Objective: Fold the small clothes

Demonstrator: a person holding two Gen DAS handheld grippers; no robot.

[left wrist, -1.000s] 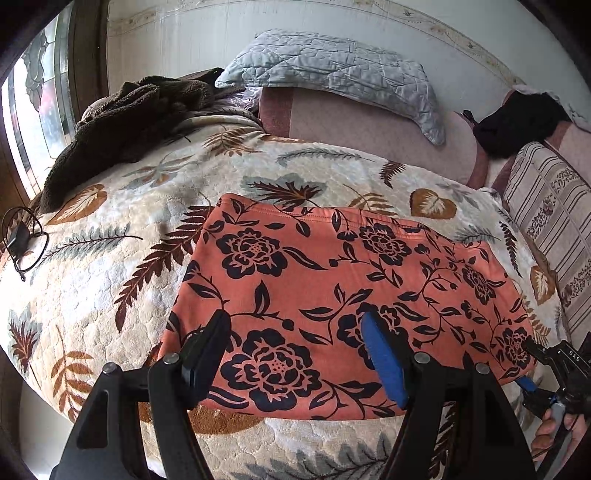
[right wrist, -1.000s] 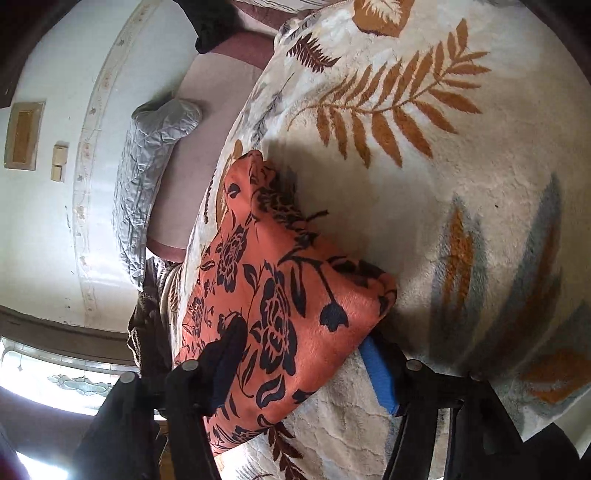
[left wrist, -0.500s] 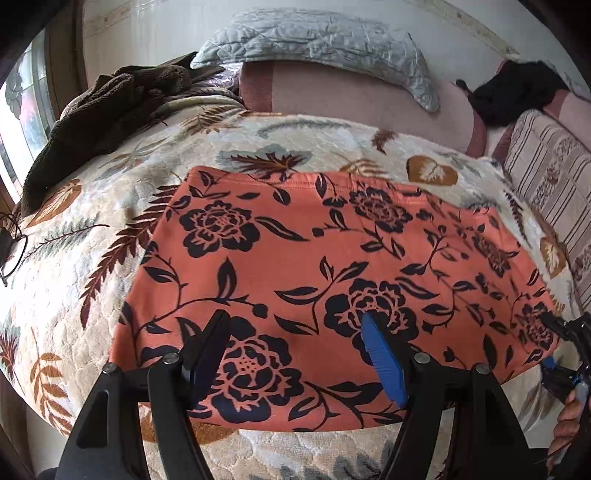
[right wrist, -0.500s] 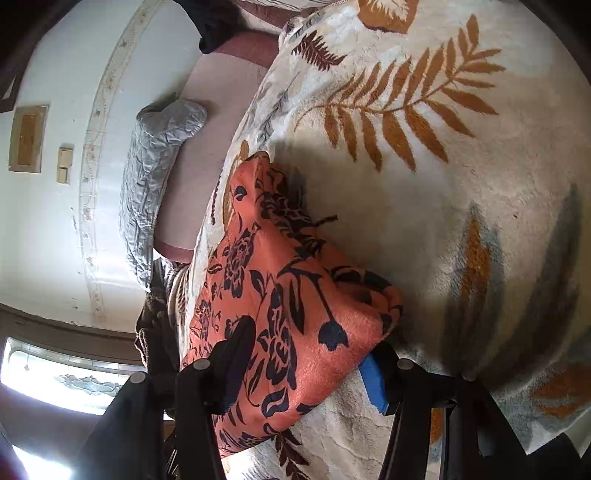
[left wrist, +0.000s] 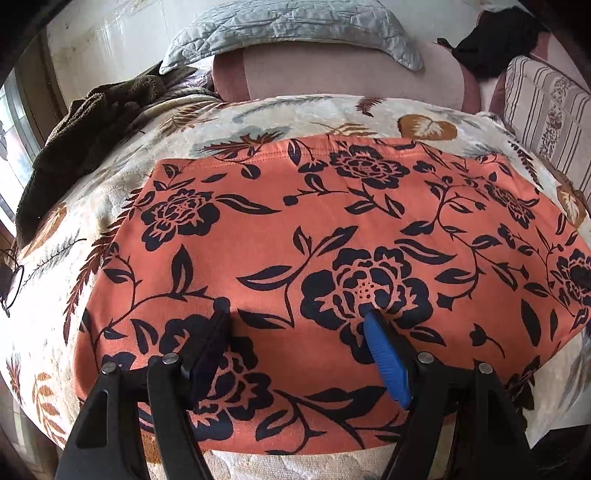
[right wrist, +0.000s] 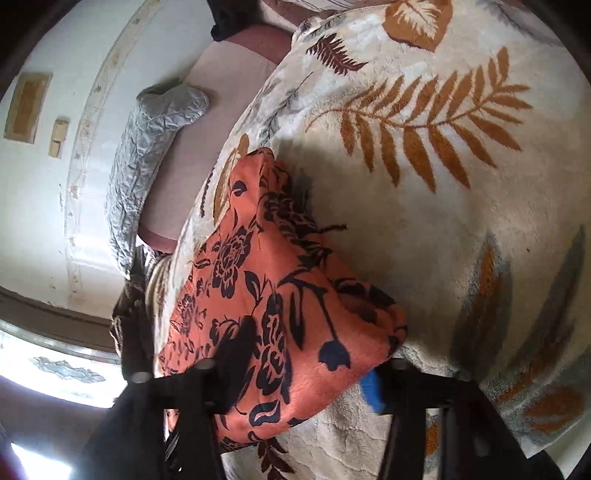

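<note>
leafy blanket (left wrist: 110, 206); both jaws straddle orange garment (left wrist: 332, 236)

The garment (left wrist: 332, 236) lies spread flat on the blanket (left wrist: 110, 206), its near hem along the blanket's near edge. The left gripper (left wrist: 295, 321) stands over that hem with both fingers above the cloth and spread apart. The right gripper (right wrist: 306, 354) is at the garment's right corner (right wrist: 369, 332), one finger over the cloth and the other beneath it. Behind the blanket's far edge stands a headboard (left wrist: 351, 70), with a quilted pillow (left wrist: 295, 22) on top. A heap of clothing (left wrist: 88, 125) sits at the far left corner; a striped cushion (left wrist: 546, 110) lies along the right edge.
</note>
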